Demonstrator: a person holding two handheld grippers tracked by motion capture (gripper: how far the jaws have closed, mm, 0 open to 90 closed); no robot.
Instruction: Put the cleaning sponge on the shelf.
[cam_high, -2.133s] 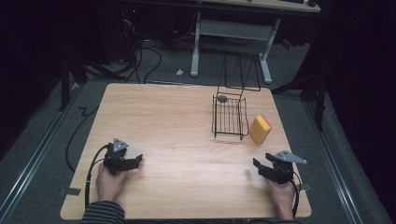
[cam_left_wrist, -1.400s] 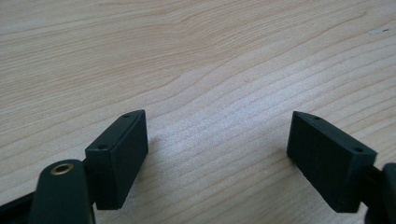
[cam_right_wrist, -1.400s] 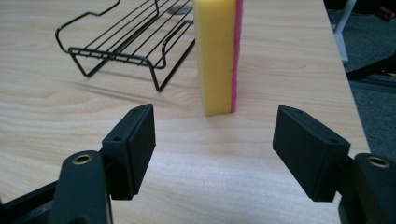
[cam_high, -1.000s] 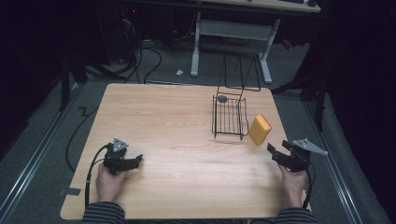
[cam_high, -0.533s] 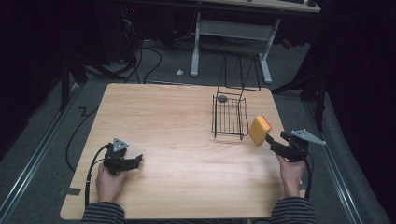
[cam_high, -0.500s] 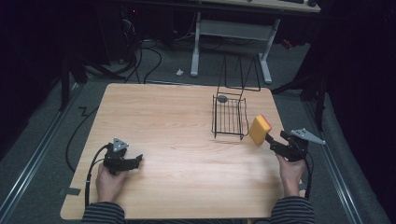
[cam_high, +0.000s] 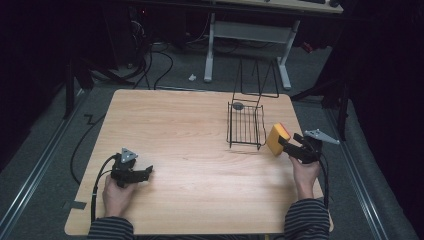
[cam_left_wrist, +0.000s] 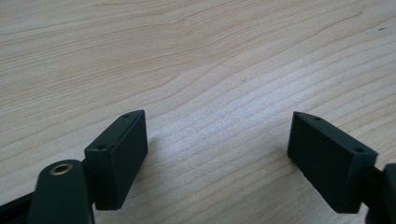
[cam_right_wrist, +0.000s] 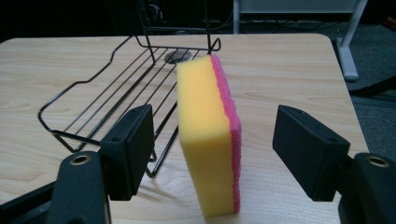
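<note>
A yellow sponge (cam_high: 277, 139) with a pink scouring face stands on edge at the table's right side, leaning beside a black wire basket (cam_high: 245, 125). My right gripper (cam_high: 286, 143) is open and points left at it. In the right gripper view the sponge (cam_right_wrist: 208, 140) stands in the gap of my right gripper (cam_right_wrist: 219, 135), with space on both sides and neither pad touching it. The wire basket (cam_right_wrist: 116, 93) lies just behind. My left gripper (cam_high: 145, 172) rests open on the wood near the front left; in its own view my left gripper (cam_left_wrist: 215, 144) has bare table between the jaws.
A small grey round object (cam_high: 238, 105) sits at the basket's far end. The wooden table (cam_high: 190, 125) has its right edge close beside my right hand. Behind the table are a wire frame (cam_high: 257, 77), desk legs and cables on the floor.
My right gripper has moved away from the front edge and leftward up to the sponge, which now stands between its jaws. The left gripper has kept still.
</note>
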